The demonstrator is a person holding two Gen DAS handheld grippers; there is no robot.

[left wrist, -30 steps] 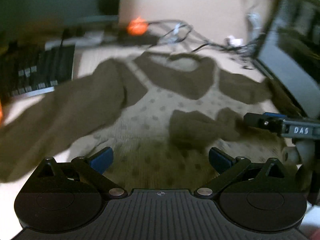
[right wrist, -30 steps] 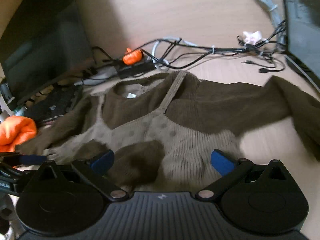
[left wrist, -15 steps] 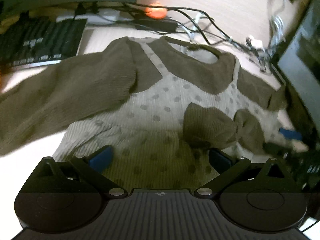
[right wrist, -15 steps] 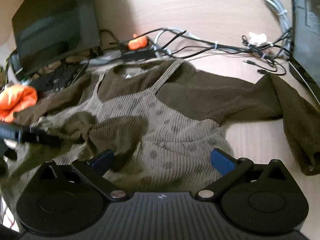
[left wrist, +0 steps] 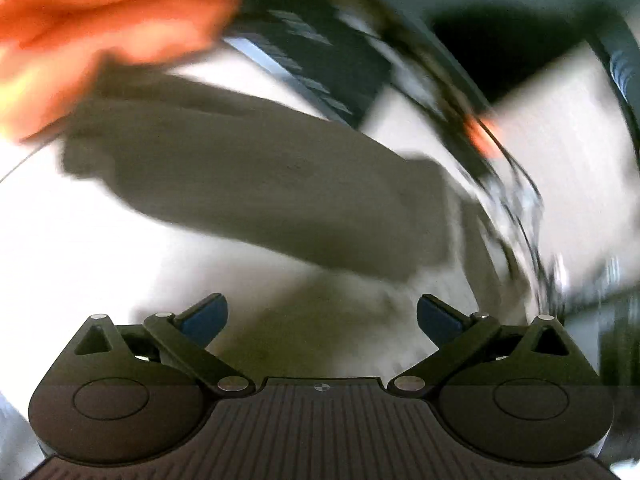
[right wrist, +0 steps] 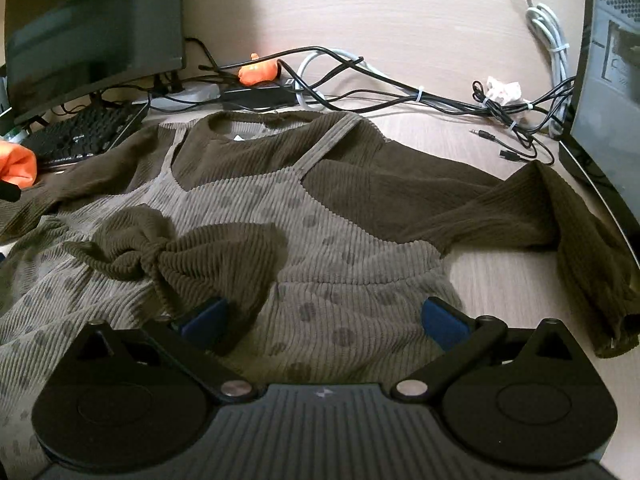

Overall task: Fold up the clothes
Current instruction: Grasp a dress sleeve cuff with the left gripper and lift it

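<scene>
Brown knit sweater spread flat on the desk, front up, bow on the chest.

Right gripper over the hem, jaws wide apart, gripping nothing; left gripper likewise spread and empty, facing a blurred dark sleeve; keyboard, monitor and cables behind the collar.

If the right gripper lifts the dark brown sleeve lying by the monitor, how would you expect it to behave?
The sleeve will probably be floppy: it already lies bent and rumpled on the desk. Its ribbed knit should give the open right gripper decent friction, so slipping seems unlikely. Since it joins the sweater, lifting it may tug the body along.
</scene>
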